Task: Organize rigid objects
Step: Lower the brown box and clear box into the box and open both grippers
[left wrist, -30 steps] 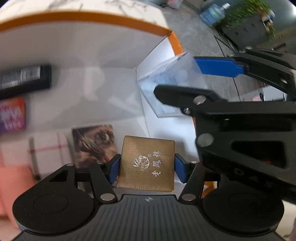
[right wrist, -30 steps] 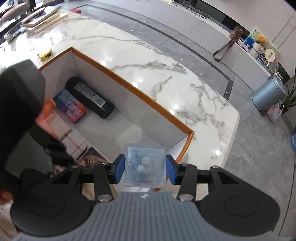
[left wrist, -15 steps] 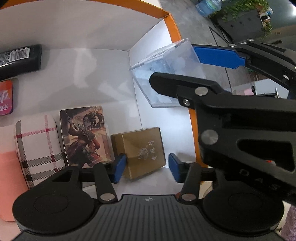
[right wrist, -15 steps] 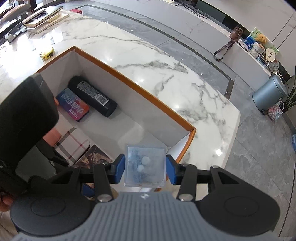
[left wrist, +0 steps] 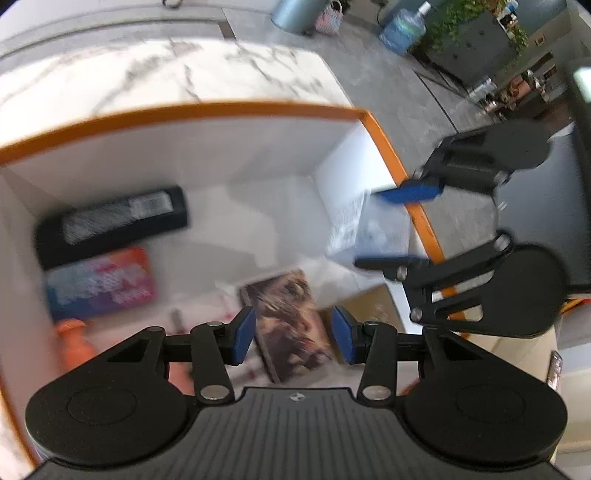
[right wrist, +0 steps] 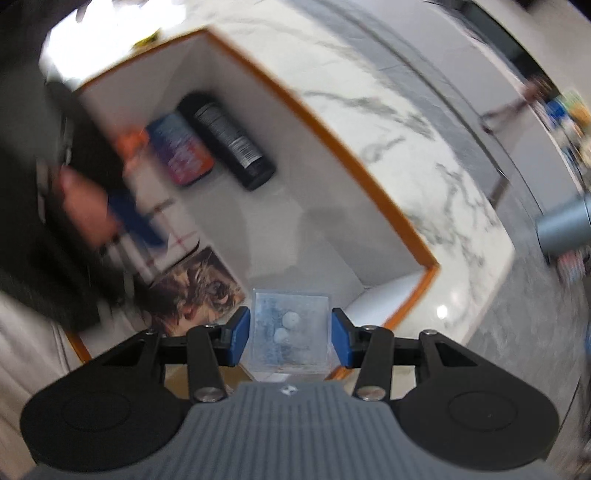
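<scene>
An orange-rimmed white box (left wrist: 207, 110) (right wrist: 317, 114) holds a black bottle (left wrist: 110, 221) (right wrist: 229, 147), a red-blue pack (left wrist: 99, 288) (right wrist: 181, 155), a picture card (left wrist: 288, 317) (right wrist: 192, 291), a plaid case and a gold box (left wrist: 373, 306). My left gripper (left wrist: 293, 338) is open and empty, raised above the picture card. My right gripper (right wrist: 290, 338) is shut on a clear plastic box (right wrist: 290, 334) (left wrist: 369, 229), held over the orange-rimmed box's near right corner. Both views are motion-blurred.
The box stands on a white marble counter (right wrist: 424, 140) (left wrist: 147, 77). An orange item (left wrist: 74, 347) lies at the box's left. Grey floor, a grey bin (right wrist: 565, 225) and a water jug (left wrist: 402, 29) lie beyond the counter edge.
My left gripper has let go of the gold box, left it by the picture card, and lifted back. My right gripper has carried the clear box lower over the corner.
</scene>
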Motion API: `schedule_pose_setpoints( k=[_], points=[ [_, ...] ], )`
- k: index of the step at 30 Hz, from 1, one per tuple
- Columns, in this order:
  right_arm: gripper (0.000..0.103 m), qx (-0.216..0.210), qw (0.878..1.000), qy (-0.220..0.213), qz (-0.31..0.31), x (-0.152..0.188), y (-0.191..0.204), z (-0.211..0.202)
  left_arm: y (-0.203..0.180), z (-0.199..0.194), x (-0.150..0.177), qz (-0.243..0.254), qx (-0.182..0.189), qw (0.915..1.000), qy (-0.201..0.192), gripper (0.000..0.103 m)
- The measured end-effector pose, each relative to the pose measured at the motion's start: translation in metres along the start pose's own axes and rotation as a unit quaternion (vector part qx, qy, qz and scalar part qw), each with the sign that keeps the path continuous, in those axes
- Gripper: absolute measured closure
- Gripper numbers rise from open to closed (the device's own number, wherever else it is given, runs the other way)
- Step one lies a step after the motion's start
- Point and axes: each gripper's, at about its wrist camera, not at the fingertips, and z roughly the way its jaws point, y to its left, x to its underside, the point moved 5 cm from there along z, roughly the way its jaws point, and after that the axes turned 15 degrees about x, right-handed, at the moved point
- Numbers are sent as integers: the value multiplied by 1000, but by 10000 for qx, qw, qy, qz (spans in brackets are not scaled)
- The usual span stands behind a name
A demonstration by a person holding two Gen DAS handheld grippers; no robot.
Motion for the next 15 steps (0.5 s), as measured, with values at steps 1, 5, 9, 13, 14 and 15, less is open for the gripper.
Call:
schedule_pose_setpoints(
  k=[1,5,9,13,14,15],
  points=[
    [55,-30,9997,20,-252,-1,4,4,-2,-2,-3,-64,51,10000,-26,51],
    [55,-208,9901,64,-1389,-3,23,20,-3,-7,-5,-205,151,9996,-83,51],
    [55,-410,9760,182,-2132,-4,32,33,0,-5,-15,-314,197,9993,-84,51],
    [55,-587,9658,367,-2498,-5,36,42,-5,-16,-15,-391,342,9985,-156,51],
    [55,-580,9639,388,-2569,-5,37,43,-5,-17,-16,-397,380,9983,-178,50],
    [55,-587,9619,414,-2638,-4,39,45,-5,-19,-17,-400,397,9982,-201,50]
  ],
)
